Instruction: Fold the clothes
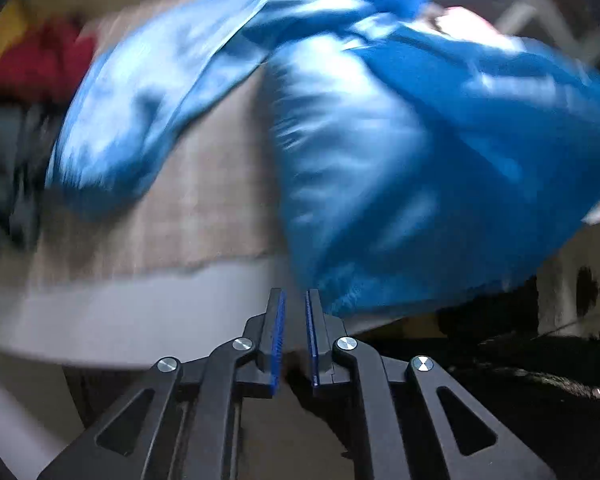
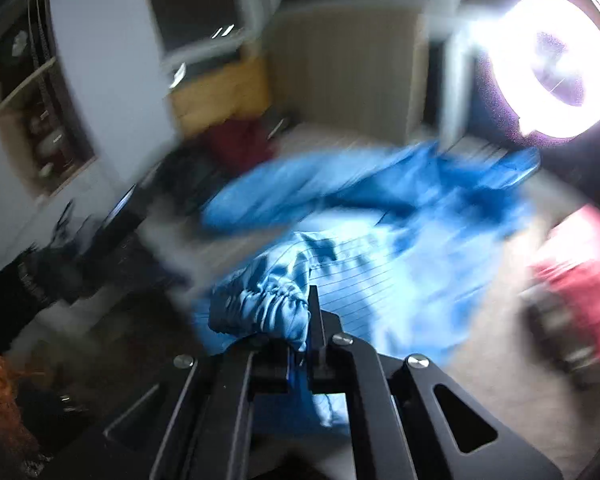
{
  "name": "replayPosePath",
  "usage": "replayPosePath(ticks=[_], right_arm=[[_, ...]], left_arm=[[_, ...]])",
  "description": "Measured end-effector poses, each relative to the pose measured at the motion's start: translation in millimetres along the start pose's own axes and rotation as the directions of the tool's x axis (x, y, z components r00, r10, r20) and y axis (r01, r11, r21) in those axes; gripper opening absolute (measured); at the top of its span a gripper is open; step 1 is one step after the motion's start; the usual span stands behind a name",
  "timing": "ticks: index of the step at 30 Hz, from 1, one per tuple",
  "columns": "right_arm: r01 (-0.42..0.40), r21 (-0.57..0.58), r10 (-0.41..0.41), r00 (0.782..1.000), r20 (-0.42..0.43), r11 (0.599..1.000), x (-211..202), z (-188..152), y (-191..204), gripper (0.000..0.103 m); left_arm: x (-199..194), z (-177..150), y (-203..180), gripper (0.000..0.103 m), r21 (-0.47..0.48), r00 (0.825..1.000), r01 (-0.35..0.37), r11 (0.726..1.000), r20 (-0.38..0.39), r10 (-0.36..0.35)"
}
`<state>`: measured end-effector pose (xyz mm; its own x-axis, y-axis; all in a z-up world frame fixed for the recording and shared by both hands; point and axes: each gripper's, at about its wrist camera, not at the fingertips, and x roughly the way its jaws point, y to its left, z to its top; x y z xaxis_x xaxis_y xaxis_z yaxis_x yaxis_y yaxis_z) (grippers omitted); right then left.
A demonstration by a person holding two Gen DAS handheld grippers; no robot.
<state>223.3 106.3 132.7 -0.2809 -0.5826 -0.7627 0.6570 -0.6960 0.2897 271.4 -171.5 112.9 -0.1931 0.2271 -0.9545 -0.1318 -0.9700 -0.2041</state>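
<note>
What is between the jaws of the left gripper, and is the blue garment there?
Nothing: in the left wrist view the left gripper has an empty gap between its jaws; the blue garment lies just beyond, to the right.

Both grippers: left gripper and right gripper had black linkage arms, silver pivot screws, blue ribbed pads.

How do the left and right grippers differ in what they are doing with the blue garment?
The right gripper is clamped on a bunched, gathered edge of the blue garment; the left gripper has nothing between its pads, and the cloth lies just beside it. The left gripper's jaws show a narrow gap; the right gripper's are pinched together on fabric. Both are the same black two-finger design with blue pads.
</note>
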Motion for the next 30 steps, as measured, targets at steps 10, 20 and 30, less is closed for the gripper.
replayPosePath(ticks=[10, 20, 30], right_arm=[[-0.229, 0.085, 0.242, 0.950, -0.198, 0.970, 26.4, -6.2, -14.7, 0.025], [-0.166, 0.022, 0.166, 0.954, -0.248, 0.986, 69.8, -20.0, -1.0, 0.025], [0.047, 0.249, -0.014, 0.991, -0.131, 0.967, 66.2, -32.8, -6.3, 0.020]], left_arm=[[-2.0, 65.2, -30.1, 0.018, 0.061, 0.992, 0.088, 0.994, 0.081, -0.093], [39.7, 224.5, -77.8, 0.044, 0.294, 0.977, -0.133, 0.946, 0.197, 0.076], [114.4, 319.6, -60.5, 0.000, 0.515, 0.957, -0.289, 0.807, 0.176, 0.230]])
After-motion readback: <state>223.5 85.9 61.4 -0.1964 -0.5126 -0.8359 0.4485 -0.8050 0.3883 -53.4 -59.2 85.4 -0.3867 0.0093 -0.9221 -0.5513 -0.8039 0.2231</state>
